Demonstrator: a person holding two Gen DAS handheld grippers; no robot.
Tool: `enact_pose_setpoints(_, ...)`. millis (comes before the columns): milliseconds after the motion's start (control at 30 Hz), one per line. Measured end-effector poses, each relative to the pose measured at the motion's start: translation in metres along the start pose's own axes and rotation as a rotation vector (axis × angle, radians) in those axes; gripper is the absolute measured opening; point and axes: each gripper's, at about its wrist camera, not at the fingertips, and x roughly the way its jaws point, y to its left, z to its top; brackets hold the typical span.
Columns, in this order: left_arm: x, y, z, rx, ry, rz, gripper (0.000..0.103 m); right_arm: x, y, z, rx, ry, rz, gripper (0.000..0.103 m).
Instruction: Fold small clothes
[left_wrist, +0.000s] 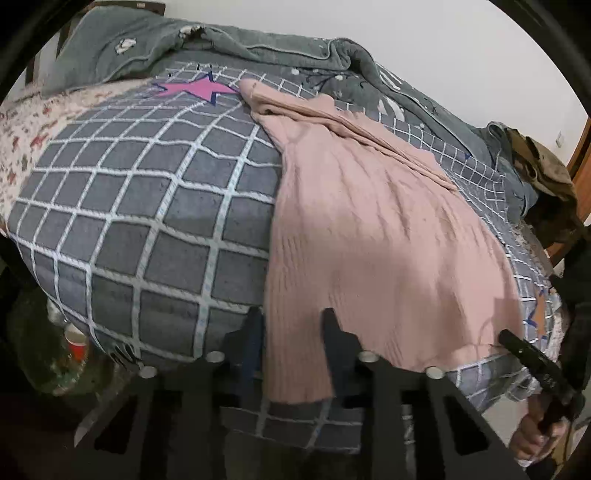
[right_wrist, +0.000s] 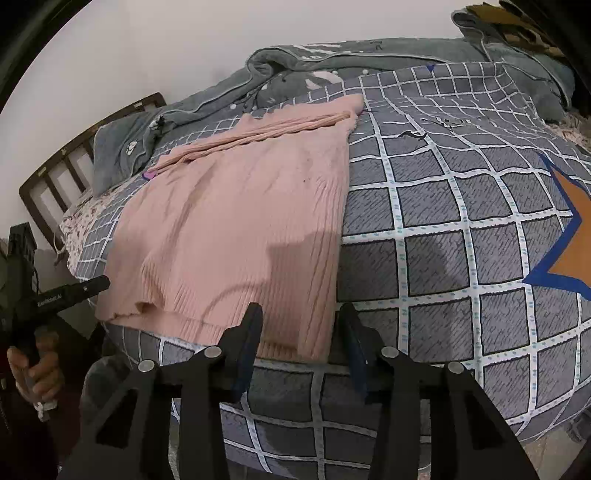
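A pink ribbed knit garment (left_wrist: 373, 236) lies flat on the grey checked bedspread (left_wrist: 147, 206), its hem hanging over the near edge. It also shows in the right wrist view (right_wrist: 240, 221). My left gripper (left_wrist: 293, 321) is open, its fingers straddling the left corner of the hem. My right gripper (right_wrist: 301, 317) is open, its fingers straddling the right corner of the hem. Neither is closed on the cloth. The right gripper appears at the lower right of the left wrist view (left_wrist: 532, 354); the left gripper appears at the left of the right wrist view (right_wrist: 74, 291).
A grey-green quilt (left_wrist: 221, 44) is bunched along the far side by the white wall. A wooden headboard (right_wrist: 74, 162) stands at one end. A red cup (left_wrist: 75, 343) sits on the floor beside the bed. Brown clothing (left_wrist: 546, 173) lies heaped at the other end.
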Motion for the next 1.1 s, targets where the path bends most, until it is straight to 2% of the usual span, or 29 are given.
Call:
enact_pose_setpoints(33,0.000,-0.001,-0.001,0.001,0.008,-0.002,0.026,0.000,0.001,0.000,-0.004,0.005,0.000,0.038)
enact_pose_setpoints(100,0.001,-0.002,-0.002,-0.002,0.024,0.002,0.014,0.003,0.004,0.002,-0.004,0.023,0.011,0.023)
enact_pose_setpoints(133,0.002,-0.002,-0.002,-0.009,0.037,-0.009,0.010,0.006,0.004,0.003,0.000,0.036,0.023,0.010)
enact_pose_setpoints(167,0.002,-0.002,-0.001,-0.020,0.041,-0.023,0.009,0.008,0.005,0.004,0.005,0.048,0.033,0.006)
enact_pose_setpoints(233,-0.005,0.001,0.001,-0.045,0.035,-0.053,0.008,0.007,0.006,0.006,0.017,0.050,0.049,0.005)
enact_pose_setpoints(333,-0.027,0.009,0.009,-0.116,-0.010,-0.180,0.008,-0.011,0.007,0.011,0.050,0.021,0.133,0.004)
enact_pose_setpoints(567,-0.070,0.015,0.046,-0.196,-0.117,-0.283,0.008,-0.055,0.002,0.049,0.159,-0.080,0.291,0.004)
enact_pose_setpoints(867,-0.085,-0.001,0.122,-0.201,-0.212,-0.259,0.008,-0.072,-0.011,0.124,0.296,-0.184,0.393,0.004)
enact_pose_setpoints(1100,-0.057,-0.007,0.192,-0.243,-0.248,-0.226,0.008,-0.046,-0.017,0.197,0.386,-0.236,0.441,0.004)
